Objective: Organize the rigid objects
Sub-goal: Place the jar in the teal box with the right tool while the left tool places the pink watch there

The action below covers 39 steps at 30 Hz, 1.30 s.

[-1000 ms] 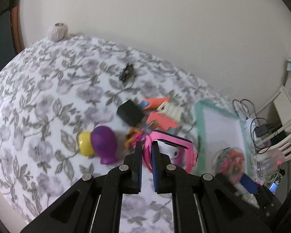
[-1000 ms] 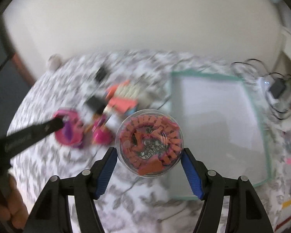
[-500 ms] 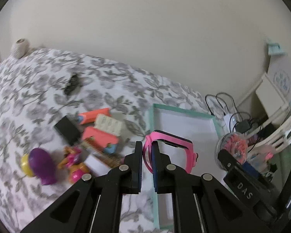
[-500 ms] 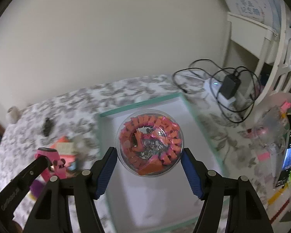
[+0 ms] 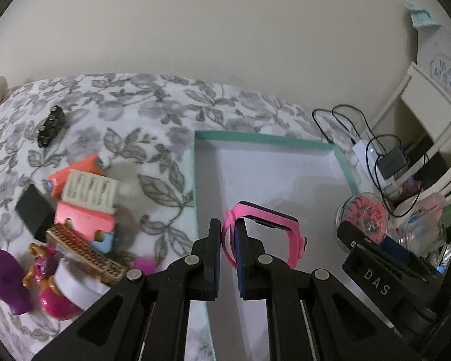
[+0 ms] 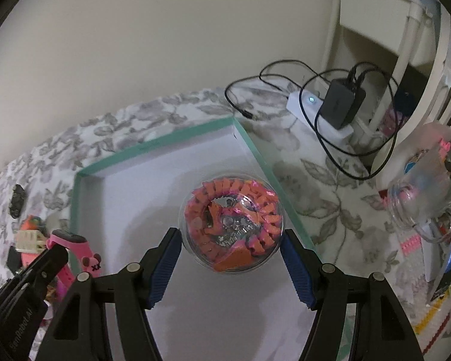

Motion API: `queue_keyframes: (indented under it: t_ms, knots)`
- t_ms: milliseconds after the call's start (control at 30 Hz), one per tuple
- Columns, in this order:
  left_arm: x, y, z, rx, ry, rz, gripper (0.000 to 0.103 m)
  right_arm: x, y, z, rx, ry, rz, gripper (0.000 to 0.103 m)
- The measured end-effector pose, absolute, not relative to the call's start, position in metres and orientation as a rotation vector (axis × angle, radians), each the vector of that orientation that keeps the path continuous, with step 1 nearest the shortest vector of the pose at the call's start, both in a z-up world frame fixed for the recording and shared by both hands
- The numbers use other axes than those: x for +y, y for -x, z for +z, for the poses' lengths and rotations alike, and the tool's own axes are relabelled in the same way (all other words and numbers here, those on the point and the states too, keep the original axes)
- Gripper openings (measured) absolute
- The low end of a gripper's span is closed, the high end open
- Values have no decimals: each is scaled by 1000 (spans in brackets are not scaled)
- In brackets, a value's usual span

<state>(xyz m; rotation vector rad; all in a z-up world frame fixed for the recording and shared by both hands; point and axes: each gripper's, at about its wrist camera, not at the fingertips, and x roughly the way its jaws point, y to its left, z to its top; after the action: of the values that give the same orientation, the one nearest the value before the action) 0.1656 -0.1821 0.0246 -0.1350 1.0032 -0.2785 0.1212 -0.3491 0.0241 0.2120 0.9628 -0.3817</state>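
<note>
Left wrist view shows your left gripper (image 5: 227,240) clamped on the pink watch (image 5: 264,234) strap over the teal-rimmed tray (image 5: 264,140); your right gripper (image 6: 231,266) grips a clear ball of orange pieces (image 6: 232,225) above that tray's white floor

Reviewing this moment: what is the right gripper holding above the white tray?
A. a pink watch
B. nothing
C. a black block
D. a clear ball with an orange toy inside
D: in the right wrist view the right gripper has its pads pressed on both sides of the clear ball, above the tray; the pink watch is in the left gripper.
</note>
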Motion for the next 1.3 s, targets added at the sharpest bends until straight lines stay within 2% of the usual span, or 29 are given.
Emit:
queue_keyframes:
  t_ms: [533,800,900,933,1033,1300]
  knots:
    - [-192,-163,-12,1109,88,-297,9,-348,-123,2,1033,-188,-373,71]
    - [-194,-164,-11,1127,85,-298,11,-347,-124,4,1048,-187,-360,71]
    - [-196,-166,-7,1145,95,-323,23,-347,-126,5,1067,-193,-340,71]
    - [-196,-166,-6,1148,104,-337,31,-347,-126,5,1070,-200,-335,72]
    - [-197,-163,5,1130,87,-328,45,-349,-124,11,1061,-195,-347,74]
    - [-177,-168,30,1098,120,-262,51,-351,-120,35,1017,-194,-340,75]
